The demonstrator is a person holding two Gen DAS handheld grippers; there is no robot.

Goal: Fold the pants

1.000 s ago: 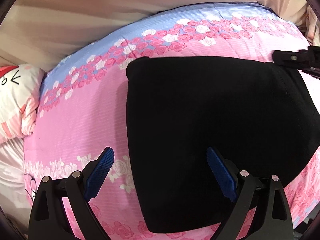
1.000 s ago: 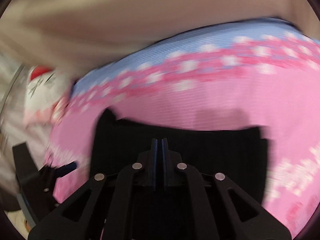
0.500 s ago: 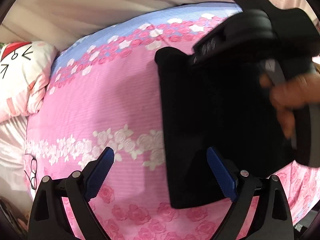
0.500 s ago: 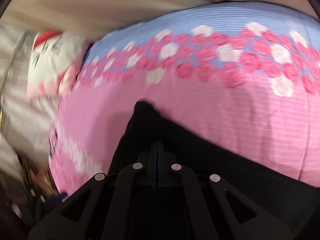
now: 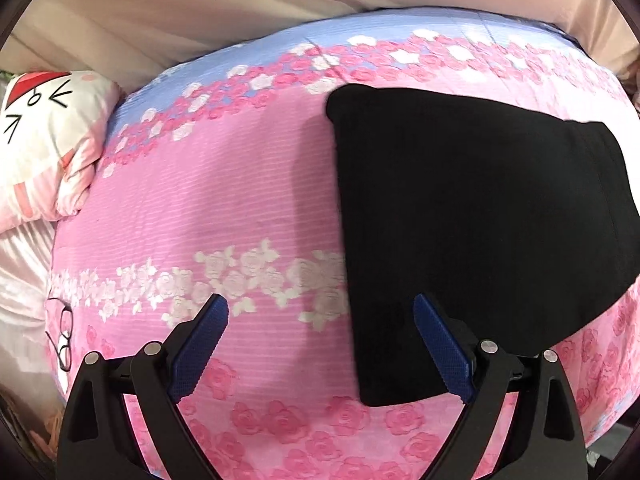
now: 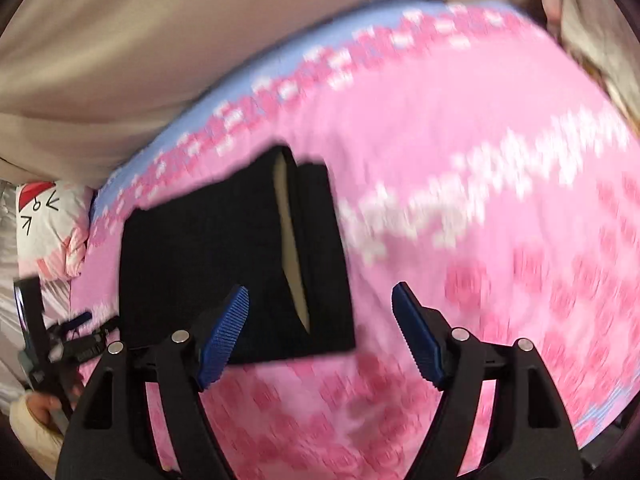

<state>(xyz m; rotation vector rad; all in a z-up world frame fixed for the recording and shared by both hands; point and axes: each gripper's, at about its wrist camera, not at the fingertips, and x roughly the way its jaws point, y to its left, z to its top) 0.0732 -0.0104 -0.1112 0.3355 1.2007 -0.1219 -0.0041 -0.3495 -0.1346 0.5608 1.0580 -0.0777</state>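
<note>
The black pants [image 5: 472,216] lie folded into a compact rectangle on the pink flowered bedspread [image 5: 224,200]. In the left wrist view my left gripper [image 5: 320,344] is open and empty, above the spread at the pants' near left edge. In the right wrist view the pants [image 6: 216,264] show a tan slit of lining along a fold. My right gripper [image 6: 320,332] is open and empty, near the pants' near right corner. The left gripper [image 6: 60,344] also shows at the far left of that view.
A white cartoon pillow [image 5: 44,136] lies at the bed's left end. A beige curtain [image 5: 200,12] hangs behind the bed. The right wrist view is blurred by motion.
My right gripper has opened, let go of the pants and pulled back to the right. The pants now lie folded smaller. The left gripper has stayed open.
</note>
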